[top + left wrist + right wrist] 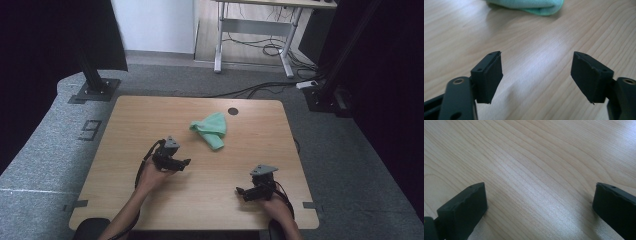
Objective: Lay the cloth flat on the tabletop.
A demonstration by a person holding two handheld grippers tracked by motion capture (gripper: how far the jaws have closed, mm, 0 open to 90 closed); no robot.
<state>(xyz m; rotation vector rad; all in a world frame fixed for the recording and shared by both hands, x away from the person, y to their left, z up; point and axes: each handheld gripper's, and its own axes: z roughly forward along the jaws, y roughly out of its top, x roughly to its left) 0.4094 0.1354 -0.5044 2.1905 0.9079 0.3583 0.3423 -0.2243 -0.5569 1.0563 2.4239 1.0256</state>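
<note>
Green cloth (211,129) lies bunched on the far middle of the wooden table (125,125), just short of the round black cable hole (233,111) — nothing on it, nothing touching it. In the left gripper view its folded edge (534,6) sits at the top, bare wood between it and the jaws. Nothing blocks the way from either gripper to the cloth.

Left gripper (184,162) is near the cloth's front left, jaws pointing right toward it, set apart with nothing between them. Left hand (150,176) holds it from behind, forearm coming in from the bottom edge.

Right gripper (239,190) is at the near right of the table, well apart from the cloth, jaws pointing left — wide apart over bare wood, empty. Right hand (278,206) sits low by the table's near edge.

Beyond the table: grey carpet, a desk frame (255,30), floor cables (260,89).
</note>
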